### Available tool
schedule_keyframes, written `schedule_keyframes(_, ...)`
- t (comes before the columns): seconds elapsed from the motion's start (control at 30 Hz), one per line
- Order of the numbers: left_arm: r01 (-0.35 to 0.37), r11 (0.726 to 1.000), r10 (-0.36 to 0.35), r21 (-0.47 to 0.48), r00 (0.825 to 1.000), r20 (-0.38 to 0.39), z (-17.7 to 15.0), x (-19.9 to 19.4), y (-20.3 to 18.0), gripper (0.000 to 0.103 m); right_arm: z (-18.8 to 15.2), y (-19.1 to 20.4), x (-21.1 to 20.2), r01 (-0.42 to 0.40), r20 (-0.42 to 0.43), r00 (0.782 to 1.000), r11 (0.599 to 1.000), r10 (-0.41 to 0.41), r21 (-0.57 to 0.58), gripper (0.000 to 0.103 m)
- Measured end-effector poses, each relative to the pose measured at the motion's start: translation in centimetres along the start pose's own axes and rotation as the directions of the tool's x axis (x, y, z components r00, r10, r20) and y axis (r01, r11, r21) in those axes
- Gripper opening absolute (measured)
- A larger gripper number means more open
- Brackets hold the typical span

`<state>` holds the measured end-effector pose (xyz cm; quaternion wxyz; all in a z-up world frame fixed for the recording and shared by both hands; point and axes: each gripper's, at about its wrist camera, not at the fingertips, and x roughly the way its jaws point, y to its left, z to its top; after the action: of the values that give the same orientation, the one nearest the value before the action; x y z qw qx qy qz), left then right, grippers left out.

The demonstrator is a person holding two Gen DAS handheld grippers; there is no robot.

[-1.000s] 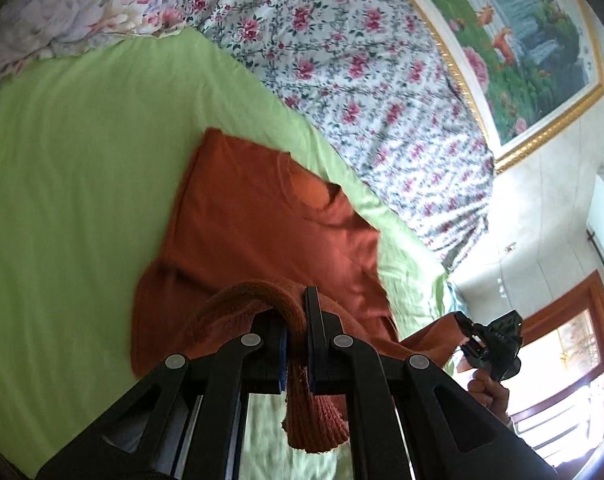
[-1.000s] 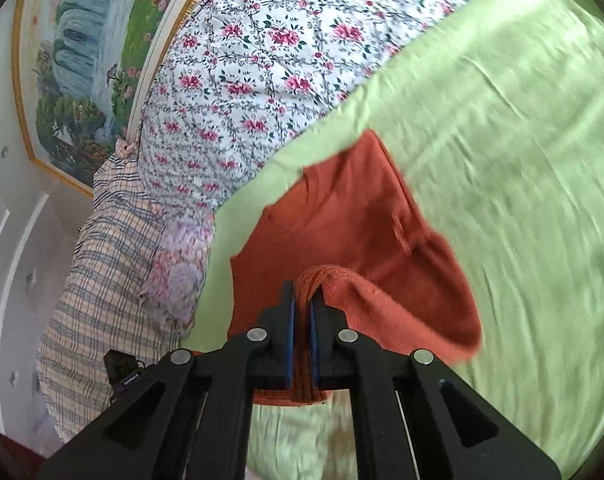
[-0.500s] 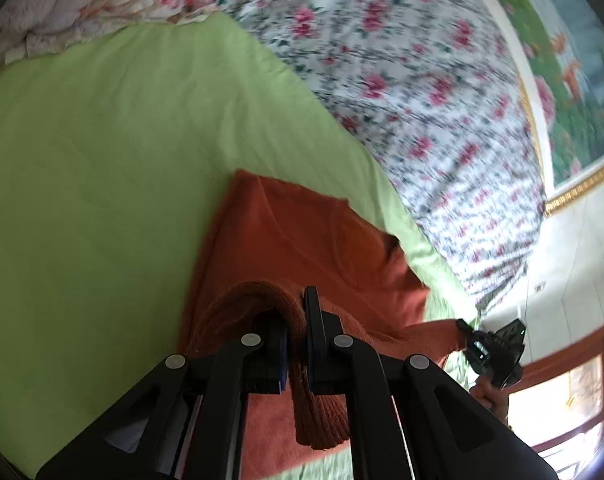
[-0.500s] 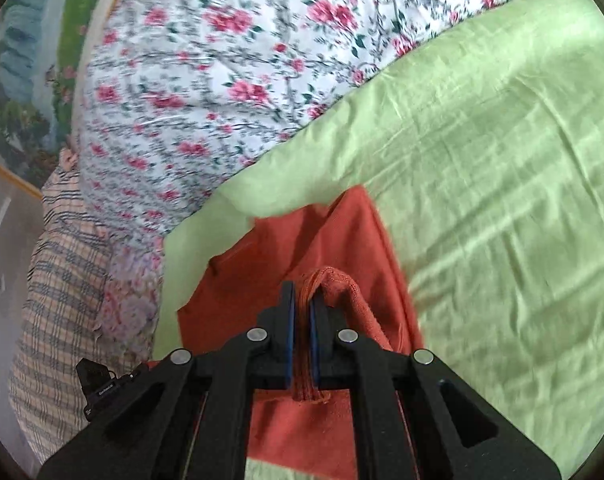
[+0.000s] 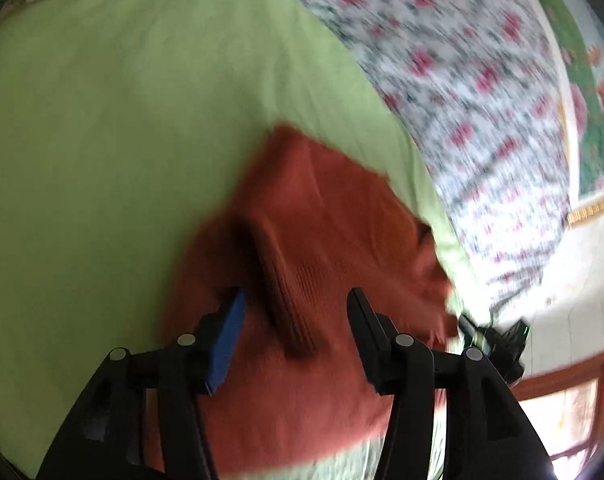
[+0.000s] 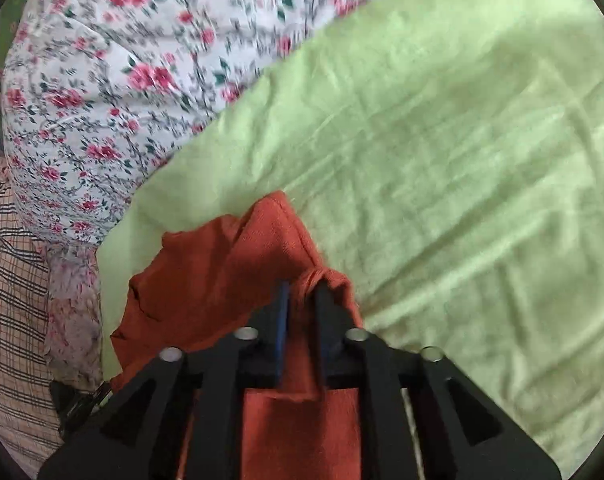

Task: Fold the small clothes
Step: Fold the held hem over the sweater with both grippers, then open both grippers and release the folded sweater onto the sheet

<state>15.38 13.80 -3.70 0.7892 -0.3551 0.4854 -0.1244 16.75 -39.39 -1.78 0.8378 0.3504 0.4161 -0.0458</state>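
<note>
Bed covered by a light green sheet, which fills most of both views and shows shallow creases in the right wrist view. Along its far edge lies a white quilt printed with pink flowers, blurred in the left wrist view; beyond the quilt there, a framed picture hangs on the wall, and a wooden window frame shows at lower right. In the right wrist view a checked cloth sits at the left margin beside the quilt.

The rust-orange garment, a small knitted piece, rests on the green sheet near the quilt edge. In the left wrist view it spreads over the sheet with a raised ribbed fold running between the fingers; motion blur softens its outline, so whether this fold is a hem or a sleeve cannot be told with certainty.

Left gripper: its fingers stand wide apart above the garment, the ribbed fold lying loose in the gap and touching neither finger.

Right gripper: fingers drawn close together and pinching a gathered edge of the garment, cloth bunching at the tips and hanging back beneath the gripper body. The right gripper also appears small and dark at the garment's right edge in the left wrist view
</note>
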Motion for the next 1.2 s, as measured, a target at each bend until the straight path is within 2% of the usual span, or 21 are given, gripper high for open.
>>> schedule_keyframes(0.07,0.018,0.999,-0.015,0.047,0.998,-0.069,-2.6,0.5,-1.1,0.052,-0.9,0.6,-2.7,-0.010,0.058,0.998,1.000,0.012,-0.028,0.036)
schedule_keyframes(0.13,0.013,0.996,0.000,0.084,0.989,-0.148,-4.9,2.4,-1.8,0.052,-2.7,2.0,-4.3,-0.068,0.049,0.996,0.993,0.072,-0.095,0.036)
schedule_keyframes(0.17,0.018,0.996,-0.002,0.090,0.985,-0.171,-5.4,3.3,-2.1,0.052,-3.7,2.8,-4.2,-0.098,0.011,0.995,0.985,0.101,-0.144,0.036)
schedule_keyframes(0.23,0.017,0.995,0.002,0.098,0.982,-0.187,-5.8,5.1,-2.7,0.052,-6.4,4.8,-2.6,-0.148,-0.146,0.983,0.948,0.110,-0.281,0.036)
schedule_keyframes(0.3,0.021,0.993,0.000,0.112,0.983,-0.186,-5.0,6.0,-3.4,0.054,-8.7,6.5,-0.2,-0.156,-0.266,0.963,0.902,0.048,-0.402,0.036)
schedule_keyframes(0.33,0.020,0.993,0.003,0.119,0.982,-0.188,-4.2,6.6,-3.8,0.055,-9.8,7.1,1.5,-0.161,-0.326,0.945,0.872,0.001,-0.463,0.036)
schedule_keyframes(0.4,0.009,0.992,0.016,0.126,0.980,-0.198,-2.7,7.6,-4.3,0.054,-10.3,7.4,3.6,-0.155,-0.365,0.930,0.849,-0.049,-0.506,0.035)
schedule_keyframes(0.47,0.000,0.989,0.029,0.147,0.981,-0.191,-0.7,8.1,-4.6,0.051,-8.6,7.0,5.0,-0.131,-0.334,0.941,0.857,-0.050,-0.498,0.031)
schedule_keyframes(0.57,-0.063,0.984,0.085,0.164,0.988,-0.129,2.9,8.0,-5.1,0.049,-3.9,5.5,5.8,-0.073,-0.234,0.972,0.910,-0.027,-0.407,0.031)
schedule_keyframes(0.63,-0.120,0.984,0.127,0.128,0.991,-0.043,6.0,7.5,-4.9,0.051,-0.9,4.6,5.7,-0.031,-0.160,0.987,0.941,-0.025,-0.337,0.031)
schedule_keyframes(0.73,-0.129,0.991,0.128,0.026,0.991,0.033,9.0,6.5,-3.7,0.051,3.2,3.0,4.5,-0.014,-0.050,0.999,0.977,0.004,-0.213,0.031)
schedule_keyframes(0.8,-0.144,0.990,0.144,-0.002,0.987,0.066,9.5,5.7,-3.3,0.051,4.0,2.5,3.4,-0.016,-0.016,1.000,0.985,0.014,-0.170,0.034)
schedule_keyframes(0.93,-0.154,0.988,0.156,-0.029,0.980,0.120,8.0,3.2,-2.6,0.061,2.8,3.1,1.1,-0.016,0.009,1.000,0.982,0.018,-0.188,0.034)
schedule_keyframes(1.13,-0.120,0.987,0.130,-0.102,0.987,0.094,2.7,0.4,-0.1,0.062,-1.9,2.9,-1.3,-0.036,-0.035,0.999,0.985,0.031,-0.170,0.035)
schedule_keyframes(1.2,-0.097,0.991,0.106,-0.097,0.989,0.099,0.0,-0.9,0.2,0.062,-4.0,3.8,-1.1,-0.038,-0.056,0.998,0.985,0.028,-0.169,0.035)
